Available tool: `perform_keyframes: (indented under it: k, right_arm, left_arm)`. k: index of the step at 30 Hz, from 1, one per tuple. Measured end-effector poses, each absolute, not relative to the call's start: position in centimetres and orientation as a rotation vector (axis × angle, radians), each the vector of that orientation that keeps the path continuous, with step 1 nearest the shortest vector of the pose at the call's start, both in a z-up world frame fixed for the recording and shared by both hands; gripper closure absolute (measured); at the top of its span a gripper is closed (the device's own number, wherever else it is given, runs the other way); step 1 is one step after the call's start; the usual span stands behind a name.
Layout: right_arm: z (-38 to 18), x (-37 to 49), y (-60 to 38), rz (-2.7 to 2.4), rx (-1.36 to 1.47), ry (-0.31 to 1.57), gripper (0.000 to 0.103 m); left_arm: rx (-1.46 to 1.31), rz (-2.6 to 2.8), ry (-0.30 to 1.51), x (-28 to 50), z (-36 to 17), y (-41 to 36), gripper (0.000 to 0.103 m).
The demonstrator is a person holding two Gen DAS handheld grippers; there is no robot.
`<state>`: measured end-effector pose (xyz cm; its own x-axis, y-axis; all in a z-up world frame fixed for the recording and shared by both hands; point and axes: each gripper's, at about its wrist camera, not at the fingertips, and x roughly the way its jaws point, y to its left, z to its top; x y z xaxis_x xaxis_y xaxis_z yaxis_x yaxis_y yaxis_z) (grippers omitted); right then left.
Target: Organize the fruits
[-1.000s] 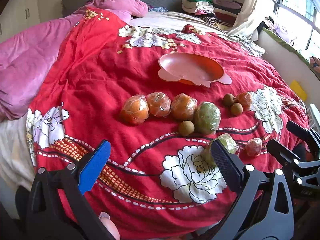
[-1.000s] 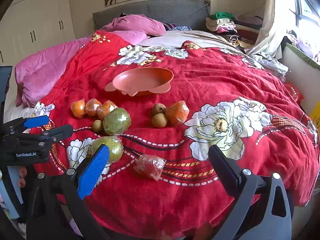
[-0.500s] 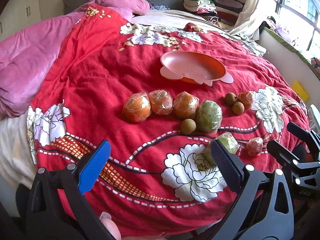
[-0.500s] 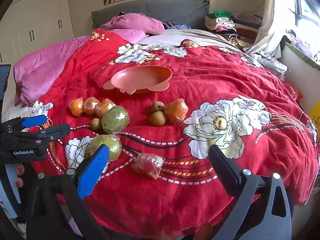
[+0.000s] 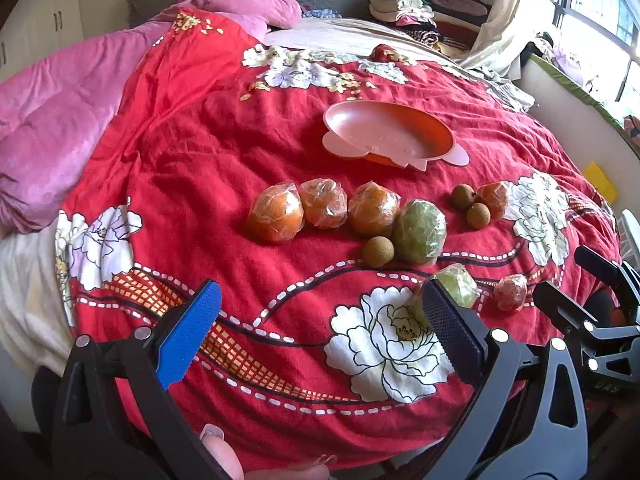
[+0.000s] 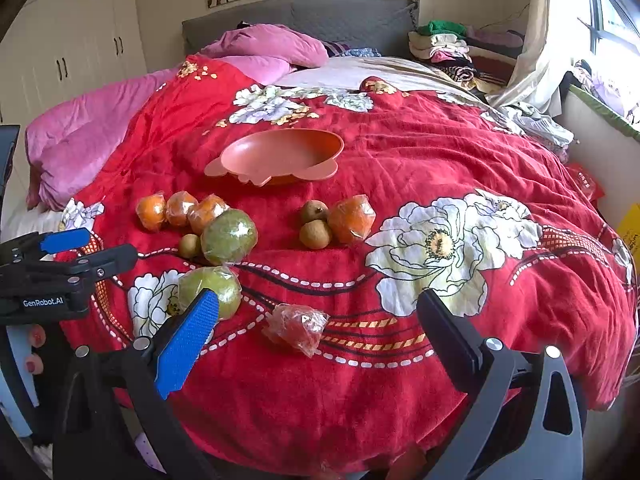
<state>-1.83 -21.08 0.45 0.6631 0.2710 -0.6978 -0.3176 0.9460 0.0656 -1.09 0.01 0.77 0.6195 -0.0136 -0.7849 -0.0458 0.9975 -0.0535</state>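
Left tongs (image 5: 320,324): we are seeing them gaping wide over the near edge of the bed (image 5: 180,160), gripping nothing.
Orange row: three wrapped oranges (image 5: 324,210) are sitting side by side on the red cover, left of centre.
Green fruits: one wrapped green fruit (image 5: 419,231) is touching the row's right end; a second green fruit (image 5: 460,286) is lying nearer us, partly behind the left tongs' right finger.
Brown fruit: a small brown one (image 5: 378,252) is resting against the first green fruit.
Plate: a pink plate (image 5: 360,136) is lying behind the fruit, nothing on it.
Right cluster: two small brown fruits (image 6: 316,224) are touching a wrapped orange (image 6: 352,219).
Red fruit: a wrapped red fruit (image 6: 296,326) is lying alone, nearest us.
Right tongs (image 6: 318,328): we are seeing them spread wide, gripping nothing, the red fruit lying beyond and between the fingers.
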Motion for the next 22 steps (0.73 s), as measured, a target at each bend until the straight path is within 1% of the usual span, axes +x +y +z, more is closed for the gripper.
perform_keyframes:
  k: [22]
  right_arm:
    - [0.45, -1.91, -21.27, 0.330, -0.065, 0.770, 0.004]
  left_arm:
    - [-0.115, 0.028, 0.946, -1.10, 0.18, 0.53, 0.008]
